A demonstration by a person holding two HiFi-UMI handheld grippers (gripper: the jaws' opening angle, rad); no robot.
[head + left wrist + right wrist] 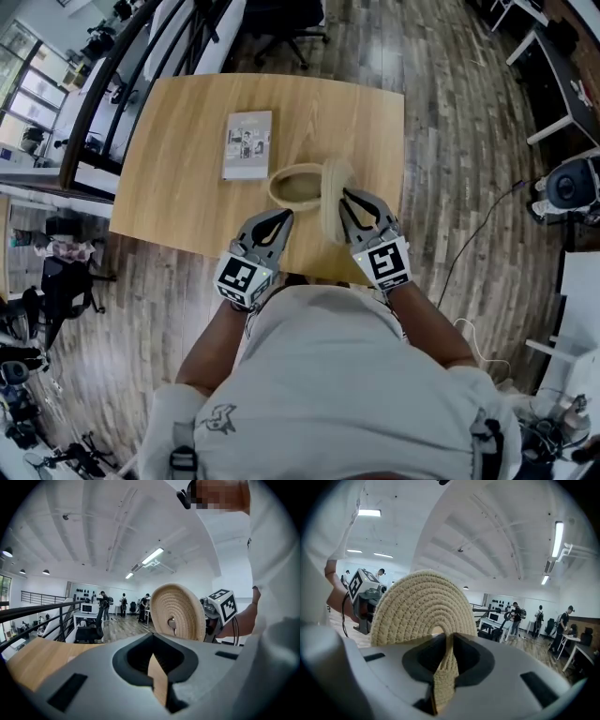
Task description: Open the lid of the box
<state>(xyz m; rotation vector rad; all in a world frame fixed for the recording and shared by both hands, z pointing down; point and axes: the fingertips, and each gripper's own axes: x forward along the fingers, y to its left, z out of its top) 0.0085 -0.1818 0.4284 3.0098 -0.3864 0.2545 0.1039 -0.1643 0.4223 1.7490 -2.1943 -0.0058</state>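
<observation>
Right gripper clamps its jaws on the rim of the woven lid, holding it upright on edge at the right side of the open box on the table. The lid's edge runs away from the person, one face turned toward the left gripper, whose jaws are together and empty just beside the box.

I find no legible text, brand or number in any view. The booklet on the table carries print, but it is too small to resolve. The cubes on the left gripper and right gripper show black-and-white square markers only, with no characters.
</observation>
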